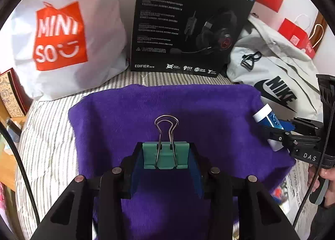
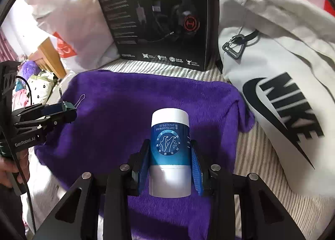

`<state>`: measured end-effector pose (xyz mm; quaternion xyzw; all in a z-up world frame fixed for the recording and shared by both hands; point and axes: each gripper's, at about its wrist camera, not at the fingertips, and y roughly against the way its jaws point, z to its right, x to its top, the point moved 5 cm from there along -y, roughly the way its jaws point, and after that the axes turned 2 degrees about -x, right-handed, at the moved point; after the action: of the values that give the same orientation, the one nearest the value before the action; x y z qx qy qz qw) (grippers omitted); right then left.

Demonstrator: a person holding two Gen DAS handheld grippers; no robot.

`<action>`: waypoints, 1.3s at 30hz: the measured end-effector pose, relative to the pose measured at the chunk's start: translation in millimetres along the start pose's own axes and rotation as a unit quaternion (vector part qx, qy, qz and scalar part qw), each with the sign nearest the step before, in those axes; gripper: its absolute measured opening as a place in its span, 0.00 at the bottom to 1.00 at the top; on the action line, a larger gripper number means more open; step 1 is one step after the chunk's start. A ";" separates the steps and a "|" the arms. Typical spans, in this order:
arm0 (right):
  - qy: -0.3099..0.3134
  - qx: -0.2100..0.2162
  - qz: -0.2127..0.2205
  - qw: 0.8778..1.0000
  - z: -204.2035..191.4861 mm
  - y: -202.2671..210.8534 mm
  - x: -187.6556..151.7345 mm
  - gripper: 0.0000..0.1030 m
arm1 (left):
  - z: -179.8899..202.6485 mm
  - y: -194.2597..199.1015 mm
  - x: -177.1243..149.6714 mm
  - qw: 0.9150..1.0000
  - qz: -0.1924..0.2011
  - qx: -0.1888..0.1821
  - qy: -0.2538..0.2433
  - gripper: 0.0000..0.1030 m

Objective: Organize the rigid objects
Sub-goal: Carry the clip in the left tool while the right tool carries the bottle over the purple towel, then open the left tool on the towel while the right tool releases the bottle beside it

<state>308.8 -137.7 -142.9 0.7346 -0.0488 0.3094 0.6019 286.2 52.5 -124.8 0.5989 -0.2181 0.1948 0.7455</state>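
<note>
Tongs on the left [image 1: 166, 157] are clenched on a green binder clip [image 1: 166, 155], its wire handles pointing away from the camera, held over a purple towel [image 1: 129, 114] spread on a striped bed sheet [image 1: 50, 139]. Right tongs [image 2: 170, 156] are grasping a blue-and-white tube [image 2: 170, 152] by its sides, white cap forward, also above the towel. From the left wrist view the right tongs sit off to the right near the towel's edge; from the right wrist view the left tongs sit off to the left. Beyond both tongs stands a black headset box [image 1: 188, 22], with a white Miniso bag [image 1: 62, 36] to its left and a grey Nike bag [image 2: 278, 72] to its right.
</note>
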 end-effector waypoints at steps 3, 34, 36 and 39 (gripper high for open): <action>0.003 -0.009 -0.010 1.000 0.6 -16.0 9.6 0.35 | -1.0 -12.7 4.7 1.000 -0.008 0.001 0.000 0.38; 0.021 -0.024 -0.038 0.999 -5.6 -25.9 -0.4 0.49 | -0.8 -32.7 -11.4 0.997 -0.049 0.044 -0.033 0.65; 0.017 -0.019 -0.022 0.999 -6.9 -5.7 -4.7 0.49 | -2.3 -25.8 -16.3 0.997 -0.049 0.050 -0.025 0.65; 0.013 -0.017 -0.004 1.000 -8.1 22.1 -12.8 0.51 | -1.8 -4.7 -23.1 0.998 -0.037 0.049 -0.019 0.64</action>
<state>285.5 -140.1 -130.0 0.7206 -0.0431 0.3159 0.6157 269.7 52.6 -141.8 0.6457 -0.2008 0.1661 0.7177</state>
